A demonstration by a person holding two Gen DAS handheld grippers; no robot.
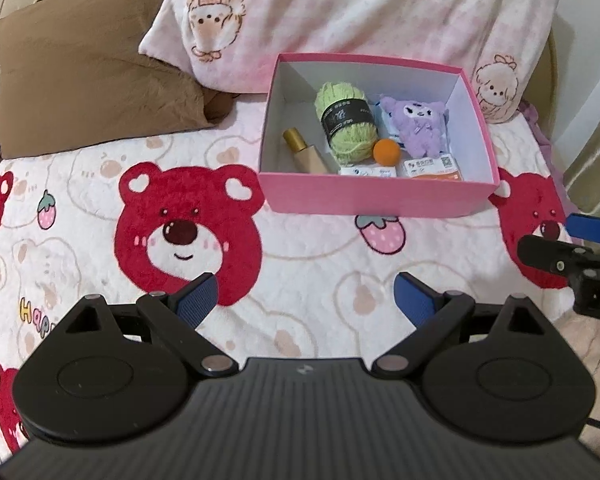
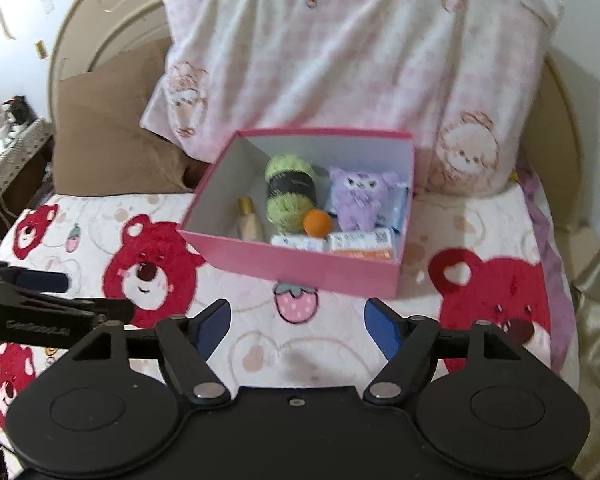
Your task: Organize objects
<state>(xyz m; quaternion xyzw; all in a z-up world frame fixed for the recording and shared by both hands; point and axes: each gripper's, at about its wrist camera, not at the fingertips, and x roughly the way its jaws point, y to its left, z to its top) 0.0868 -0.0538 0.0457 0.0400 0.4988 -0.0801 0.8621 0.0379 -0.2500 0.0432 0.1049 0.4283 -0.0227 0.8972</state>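
Pink box (image 1: 380,196) on bear blanket (image 1: 100,208), at 12 o'clock of both grippers.
Left gripper (image 1: 306,300) and right gripper (image 2: 298,326) gape wide, empty. Pillows (image 1: 360,12) behind box; near wall hides packet (image 1: 432,168) bottoms.

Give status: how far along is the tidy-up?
Looks done: yarn, bottle, orange ball, purple plush and packets all lie in the pink box. In hand: nothing; left hand-held gripper and right hand-held gripper open, empty. Left: nothing loose visible on the blanket.
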